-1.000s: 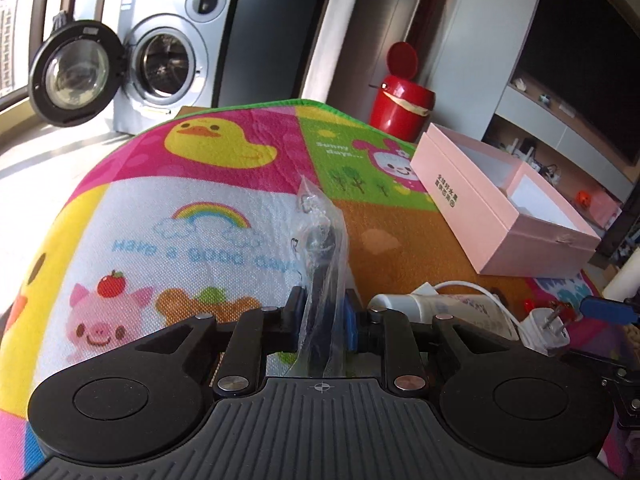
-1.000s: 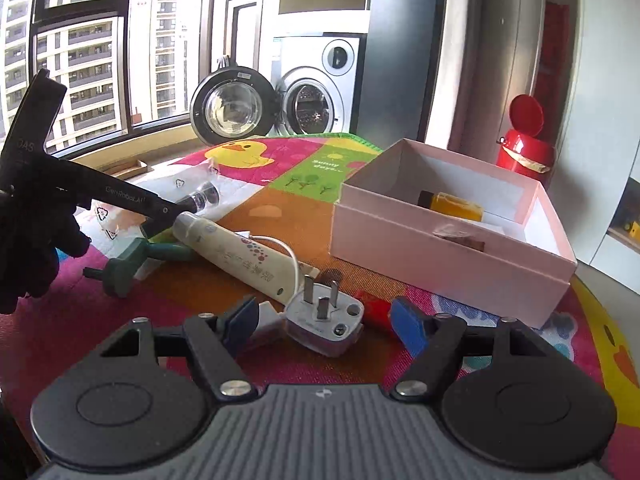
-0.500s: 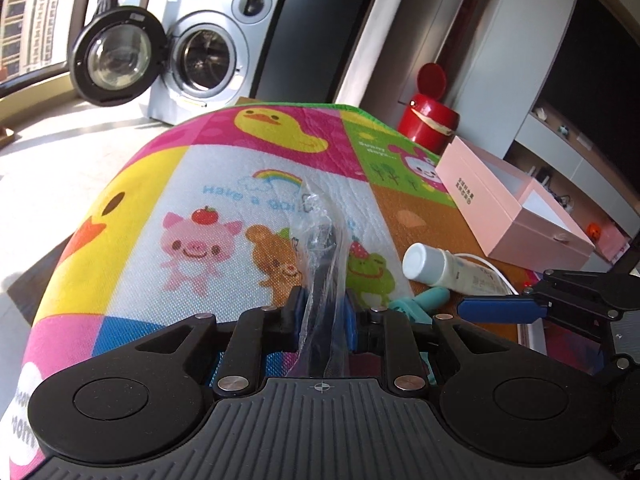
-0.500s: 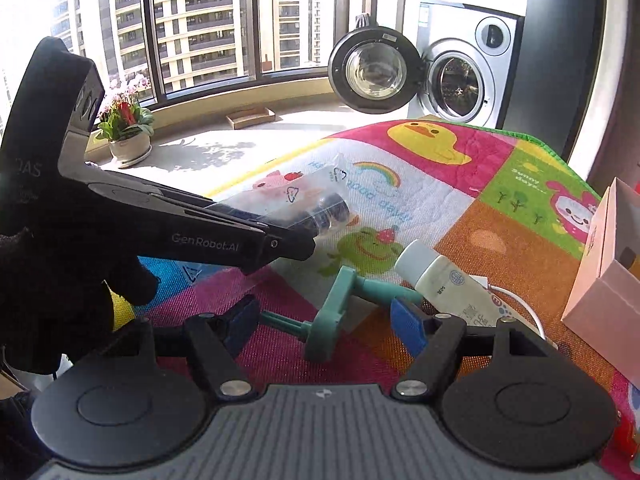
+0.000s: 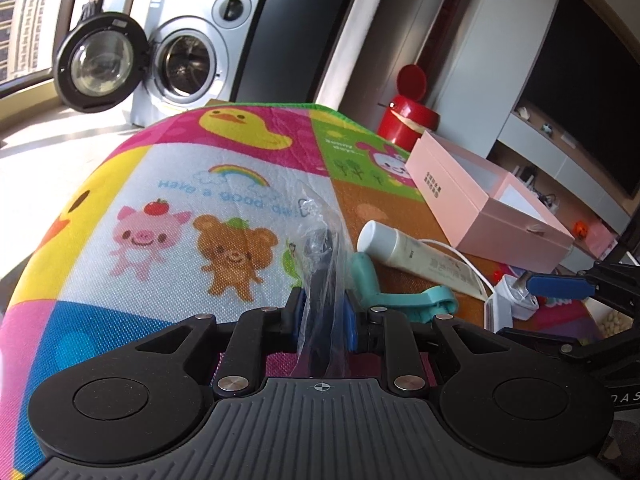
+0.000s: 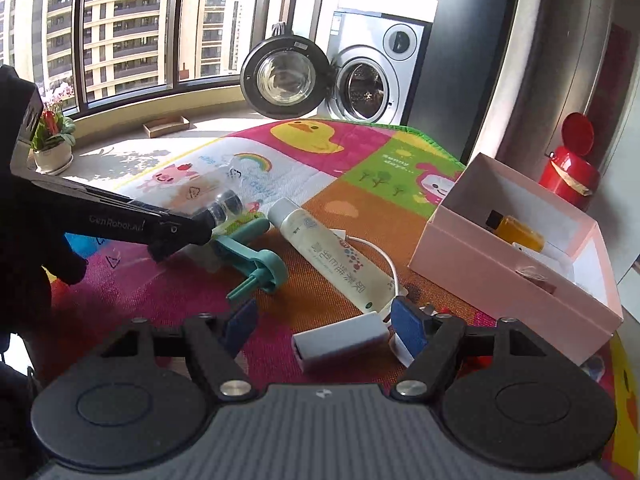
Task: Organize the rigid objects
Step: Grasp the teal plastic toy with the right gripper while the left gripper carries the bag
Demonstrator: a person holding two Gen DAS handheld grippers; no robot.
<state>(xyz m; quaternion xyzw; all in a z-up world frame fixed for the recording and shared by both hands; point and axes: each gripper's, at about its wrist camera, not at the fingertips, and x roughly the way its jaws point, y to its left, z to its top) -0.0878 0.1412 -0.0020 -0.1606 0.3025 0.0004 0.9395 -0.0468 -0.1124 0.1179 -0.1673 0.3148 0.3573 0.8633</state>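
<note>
Left gripper (image 5: pixel 323 312) clenched on a clear plastic bag (image 5: pixel 322 240) holding a dark object, lifted above the cartoon play mat (image 5: pixel 160 208); right gripper (image 6: pixel 323 330) spread, empty, over a white charger (image 6: pixel 340 340) beside the pink box (image 6: pixel 500 276).

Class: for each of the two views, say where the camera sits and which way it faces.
Left wrist: behind the left gripper, shut on a clear bag; faces over the mat towards the washing machine.
Right wrist: behind the open right gripper; faces the tube and pink box; a gloved hand shows.
Shared: tube, pink box, green tool.
</note>
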